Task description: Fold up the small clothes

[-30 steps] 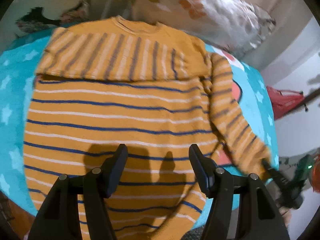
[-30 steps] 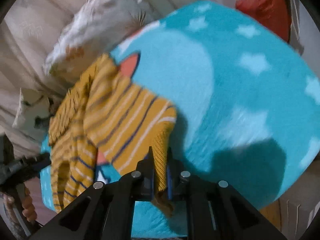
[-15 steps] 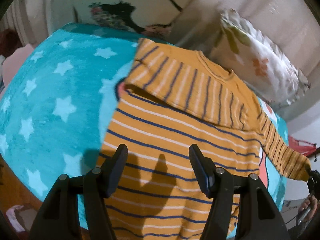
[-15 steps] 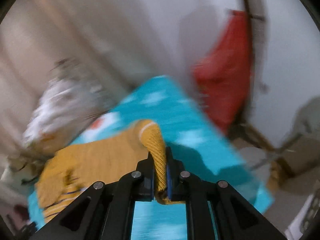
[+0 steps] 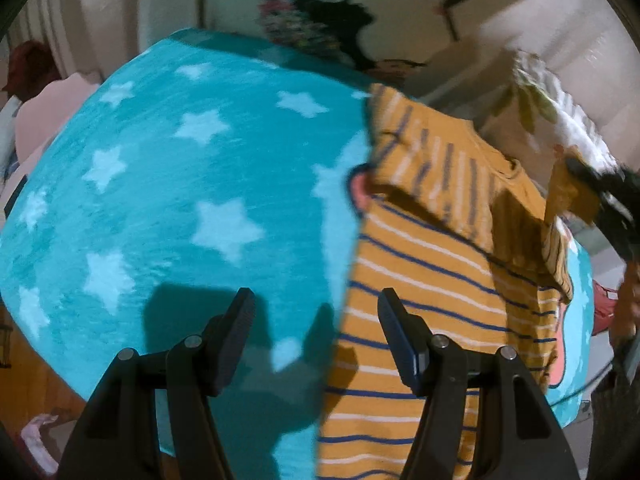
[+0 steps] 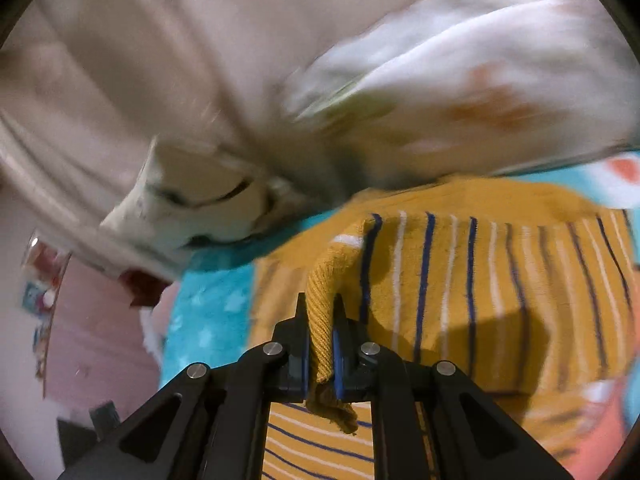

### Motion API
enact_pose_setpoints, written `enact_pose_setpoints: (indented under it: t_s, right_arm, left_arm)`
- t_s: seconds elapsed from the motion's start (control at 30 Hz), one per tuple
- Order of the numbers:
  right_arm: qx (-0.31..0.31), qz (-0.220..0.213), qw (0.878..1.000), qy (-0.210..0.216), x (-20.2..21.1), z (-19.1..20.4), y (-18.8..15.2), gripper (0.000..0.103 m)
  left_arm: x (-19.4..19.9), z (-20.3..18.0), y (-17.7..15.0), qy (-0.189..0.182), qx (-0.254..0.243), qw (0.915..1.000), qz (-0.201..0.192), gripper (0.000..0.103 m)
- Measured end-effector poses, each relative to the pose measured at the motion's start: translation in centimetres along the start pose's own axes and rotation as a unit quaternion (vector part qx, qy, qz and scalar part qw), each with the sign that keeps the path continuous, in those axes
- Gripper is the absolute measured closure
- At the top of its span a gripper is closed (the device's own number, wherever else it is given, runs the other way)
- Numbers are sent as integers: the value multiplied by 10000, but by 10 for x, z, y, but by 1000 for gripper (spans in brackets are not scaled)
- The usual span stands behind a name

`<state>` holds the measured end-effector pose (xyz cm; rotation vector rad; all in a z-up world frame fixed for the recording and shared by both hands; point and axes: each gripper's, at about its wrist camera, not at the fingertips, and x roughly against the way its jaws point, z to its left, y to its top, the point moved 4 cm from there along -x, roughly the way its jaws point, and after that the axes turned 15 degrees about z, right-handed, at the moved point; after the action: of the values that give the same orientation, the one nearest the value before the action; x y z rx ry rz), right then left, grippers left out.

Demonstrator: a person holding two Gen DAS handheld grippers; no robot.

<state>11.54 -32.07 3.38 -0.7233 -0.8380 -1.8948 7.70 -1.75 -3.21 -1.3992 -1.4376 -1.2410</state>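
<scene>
An orange sweater [image 5: 432, 280] with blue and white stripes lies flat on a teal star blanket [image 5: 180, 200]. One sleeve lies folded across its chest. My left gripper [image 5: 316, 320] is open and empty, above the sweater's left edge. My right gripper [image 6: 320, 320] is shut on the ribbed cuff [image 6: 320, 300] of the other sleeve and holds it over the sweater's body [image 6: 500, 280]. The right gripper also shows in the left wrist view [image 5: 600, 196] at the far right, with the sleeve hanging from it.
A white floral pillow [image 6: 480, 80] and a printed pillow [image 5: 320, 28] lie at the blanket's far edge, against a pale curtain [image 6: 120, 60]. Pink cloth [image 5: 48, 112] lies at the left. The blanket's near edge drops to a wooden floor [image 5: 24, 380].
My right gripper has carried the sleeve cuff from off the sweater's side to over its body. My left gripper has shifted left, from over the sweater's middle to its left edge.
</scene>
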Motion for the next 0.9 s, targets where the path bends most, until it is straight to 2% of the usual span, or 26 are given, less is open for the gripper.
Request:
enact_pose_setpoints:
  t_s: [0.1, 0.23, 0.4, 0.5, 0.57, 0.63, 0.7, 0.77, 0.83, 0.9]
  right_arm:
    - [70, 334, 9994, -48, -54, 17, 12, 94]
    - [6, 690, 9976, -34, -107, 24, 22, 94]
    - [203, 1050, 9942, -143, -146, 34, 25, 93]
    - [342, 1200, 9915, -366, -166, 41, 28, 87]
    - [355, 1213, 9913, -366, -173, 47, 30, 77]
    - [448, 1161, 9921, -170, -172, 56, 32, 60]
    - [579, 1050, 9926, 172, -163, 65, 31, 58]
    - [682, 961, 9928, 226, -151, 70, 27, 58]
    - [874, 894, 9921, -128, -141, 68, 20, 58]
    - [1031, 907, 9883, -665, -134, 55, 13, 58]
  left_arm:
    - [-3, 21, 0, 0, 142, 9999, 58, 41]
    - [-6, 41, 1, 42, 251, 9996, 109, 41]
    - [-12, 57, 2, 64, 326, 9992, 209, 41]
    - [-15, 58, 3, 67, 302, 9992, 258, 41]
    - [-16, 56, 5, 66, 247, 9993, 282, 41]
    - [-16, 51, 8, 42, 181, 9994, 305, 41]
    - [-19, 45, 11, 22, 80, 9994, 330, 40]
    - [-20, 40, 13, -20, -3, 9994, 355, 40]
    - [-26, 32, 17, -71, -113, 9991, 402, 40]
    - [-33, 18, 22, -179, -283, 9983, 482, 40]
